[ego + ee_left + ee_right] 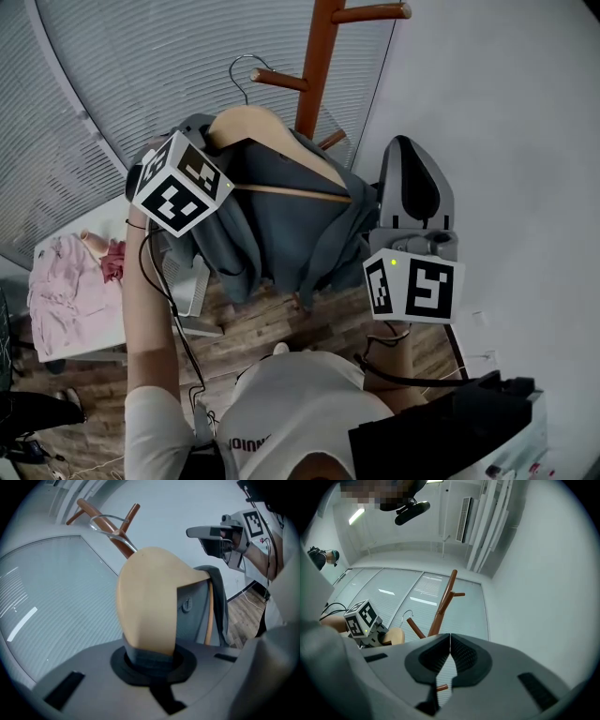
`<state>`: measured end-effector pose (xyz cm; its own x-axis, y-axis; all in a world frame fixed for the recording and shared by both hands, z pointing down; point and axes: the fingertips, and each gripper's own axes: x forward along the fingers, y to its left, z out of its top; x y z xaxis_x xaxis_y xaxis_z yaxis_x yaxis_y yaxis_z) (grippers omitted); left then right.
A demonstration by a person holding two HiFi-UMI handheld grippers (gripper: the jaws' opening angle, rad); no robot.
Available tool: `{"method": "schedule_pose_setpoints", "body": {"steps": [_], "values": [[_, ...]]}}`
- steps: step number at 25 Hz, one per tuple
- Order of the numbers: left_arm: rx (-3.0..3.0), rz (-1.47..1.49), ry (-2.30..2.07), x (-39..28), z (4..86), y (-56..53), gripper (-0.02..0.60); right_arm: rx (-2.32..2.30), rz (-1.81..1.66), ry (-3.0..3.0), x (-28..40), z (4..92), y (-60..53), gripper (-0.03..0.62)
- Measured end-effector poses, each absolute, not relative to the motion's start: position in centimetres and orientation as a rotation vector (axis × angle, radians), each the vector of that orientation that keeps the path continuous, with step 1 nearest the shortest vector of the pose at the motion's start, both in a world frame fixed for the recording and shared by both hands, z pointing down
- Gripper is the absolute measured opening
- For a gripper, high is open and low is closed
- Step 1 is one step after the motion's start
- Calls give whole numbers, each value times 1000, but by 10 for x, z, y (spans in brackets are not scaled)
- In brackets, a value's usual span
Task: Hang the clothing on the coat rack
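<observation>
**Hanger pinched in my left, right fingers shut on nothing**

From my head camera: my left gripper (187, 173) is raised at the near shoulder of the wooden hanger (248, 122). The grey jacket (281, 225) is draped over that hanger and hangs down between my two hands. The hanger's wire hook (246, 67) sits just beside the tip of a lower peg on the coat rack (319, 47); I cannot tell whether it touches. My right gripper (406, 150) points upward to the right of the jacket, apart from it.

From my left gripper view: my fingers are clamped on the hanger's rounded shoulder, with a fold of grey cloth pinched in along with it.

From my right gripper view: my fingers meet at their tips with nothing between them, and the rack stands beyond them.
</observation>
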<state>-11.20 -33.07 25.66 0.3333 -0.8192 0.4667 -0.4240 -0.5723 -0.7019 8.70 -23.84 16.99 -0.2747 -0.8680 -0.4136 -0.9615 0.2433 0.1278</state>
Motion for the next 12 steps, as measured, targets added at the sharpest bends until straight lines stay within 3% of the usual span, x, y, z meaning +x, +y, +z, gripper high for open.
{"method": "schedule_pose_setpoints", "body": {"steps": [12], "values": [[-2170,-1141,1065,-109,264,-340,18,-1715,567,2253,88,165,-238,21]]}}
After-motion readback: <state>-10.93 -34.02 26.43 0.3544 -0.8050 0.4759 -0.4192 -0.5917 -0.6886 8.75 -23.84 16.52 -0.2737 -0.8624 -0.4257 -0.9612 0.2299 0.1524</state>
